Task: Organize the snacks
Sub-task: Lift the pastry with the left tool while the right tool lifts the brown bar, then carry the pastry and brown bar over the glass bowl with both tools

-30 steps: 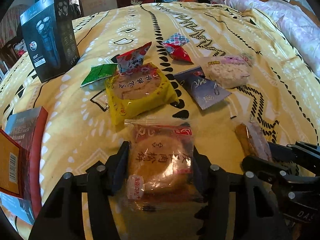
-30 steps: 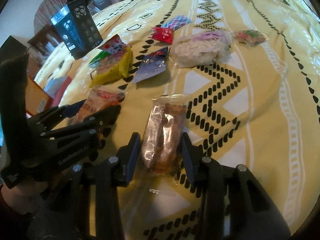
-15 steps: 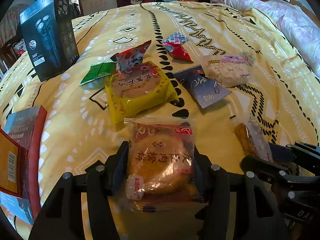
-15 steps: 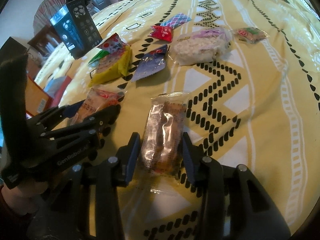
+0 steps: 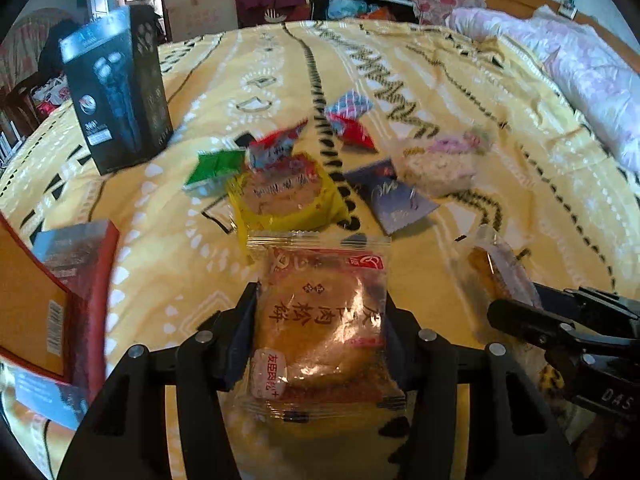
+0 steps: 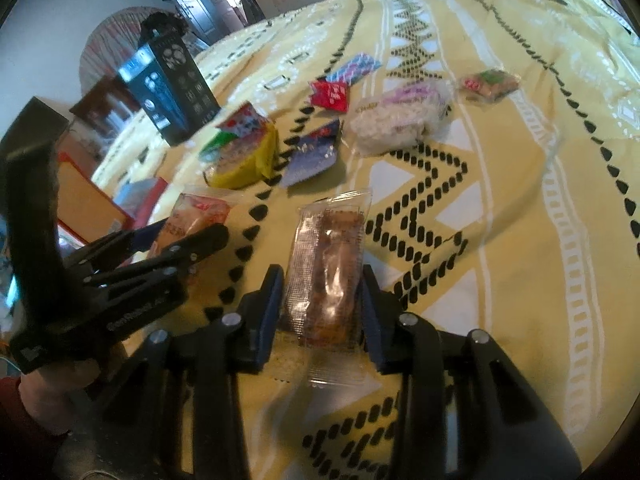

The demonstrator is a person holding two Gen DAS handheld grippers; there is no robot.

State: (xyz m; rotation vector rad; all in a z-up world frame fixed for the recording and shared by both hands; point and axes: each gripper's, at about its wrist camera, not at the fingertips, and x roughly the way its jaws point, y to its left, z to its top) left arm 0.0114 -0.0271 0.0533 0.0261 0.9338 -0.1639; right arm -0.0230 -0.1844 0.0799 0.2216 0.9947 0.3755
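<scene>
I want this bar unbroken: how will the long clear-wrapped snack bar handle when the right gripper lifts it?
The snack bar sits between the closing right gripper pads, so it probably lifts as one stiff piece. Its glossy film looks slippery; it may slide. The empty wrapper ends will likely flop. The crumbly-looking filling could crack under a hard squeeze.

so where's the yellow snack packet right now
The yellow snack packet lies on the bedspread mid-frame in the left wrist view, just beyond the round pastry pack, with the green packet to its left and the dark blue packet to its right.
</scene>
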